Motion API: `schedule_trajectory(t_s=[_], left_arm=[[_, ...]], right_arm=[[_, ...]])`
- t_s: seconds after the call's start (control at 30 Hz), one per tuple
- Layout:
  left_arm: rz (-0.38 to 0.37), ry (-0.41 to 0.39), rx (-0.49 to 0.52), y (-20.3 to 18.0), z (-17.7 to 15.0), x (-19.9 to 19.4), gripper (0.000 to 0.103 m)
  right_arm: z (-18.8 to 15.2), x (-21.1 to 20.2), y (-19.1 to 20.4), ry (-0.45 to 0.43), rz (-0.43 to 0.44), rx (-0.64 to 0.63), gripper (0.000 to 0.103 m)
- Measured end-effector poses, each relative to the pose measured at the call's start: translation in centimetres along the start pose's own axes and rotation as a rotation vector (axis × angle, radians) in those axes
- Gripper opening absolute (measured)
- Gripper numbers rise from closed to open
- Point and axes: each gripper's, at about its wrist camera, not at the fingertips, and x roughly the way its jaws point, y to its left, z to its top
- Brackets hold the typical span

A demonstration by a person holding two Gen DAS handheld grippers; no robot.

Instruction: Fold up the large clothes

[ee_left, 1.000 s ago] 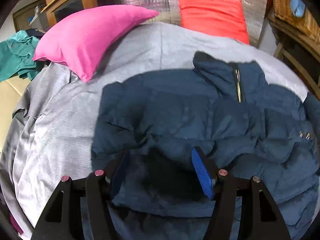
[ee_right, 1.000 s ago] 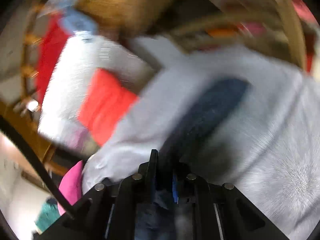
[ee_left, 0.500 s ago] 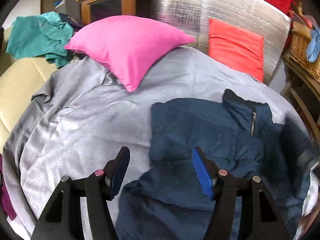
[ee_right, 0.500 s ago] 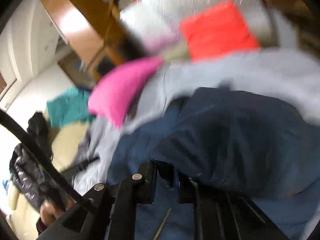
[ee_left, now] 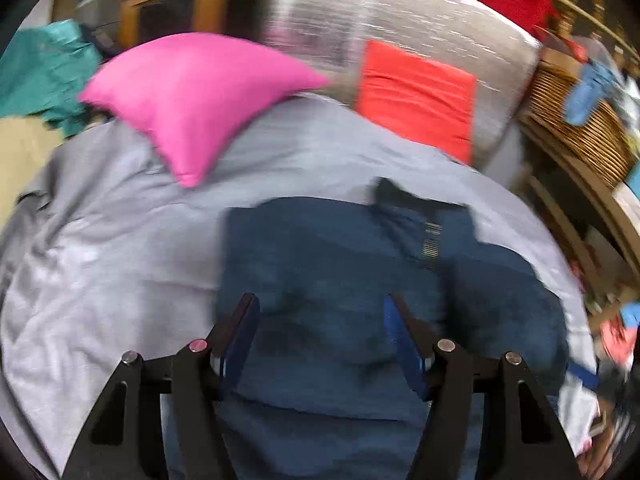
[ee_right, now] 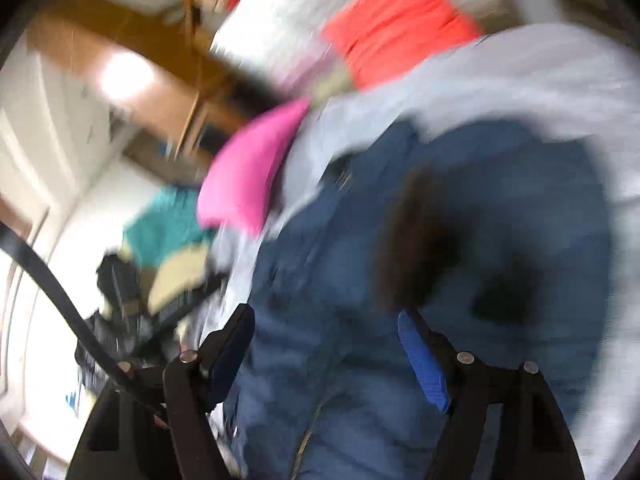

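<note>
Left wrist view: above the blue jacket, angled down toward the pink pillow and red cushion. Right wrist view: closer, rolled sideways, blurred. Both share jacket, pillow, cushion, grey sheet.

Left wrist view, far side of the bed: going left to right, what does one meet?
Teal garment → pink pillow → orange-red cushion → wicker basket. The navy jacket lies nearer the camera, so it is left out of this order.
</note>
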Motion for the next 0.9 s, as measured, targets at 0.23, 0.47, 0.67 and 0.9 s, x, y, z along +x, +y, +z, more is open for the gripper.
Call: schedule_trajectory(t_s=[0.23, 0.47, 0.67, 0.9], left_arm=[[-0.113, 0.015, 0.195, -10.7, -2.3, 1.3, 0.081], [-0.021, 0.016, 0.318, -18.5, -4.2, 4.0, 0.081], [0.065, -0.006, 0.38, -21.1, -5.5, 6.6, 0.082], [-0.014, -0.016, 0.303, -18.8, -4.6, 7.4, 0.044]], right_arm=[[2.4, -4.3, -7.4, -0.185, -0.197, 0.25, 0.054], [3.0, -3.3, -11.3, -0.169, -0.272, 0.387, 0.052], [2.8, -2.3, -13.5, -0.135, -0.304, 0.394, 0.052], [2.9, -0.4, -12.9, -0.1, -0.267, 0.342, 0.04]])
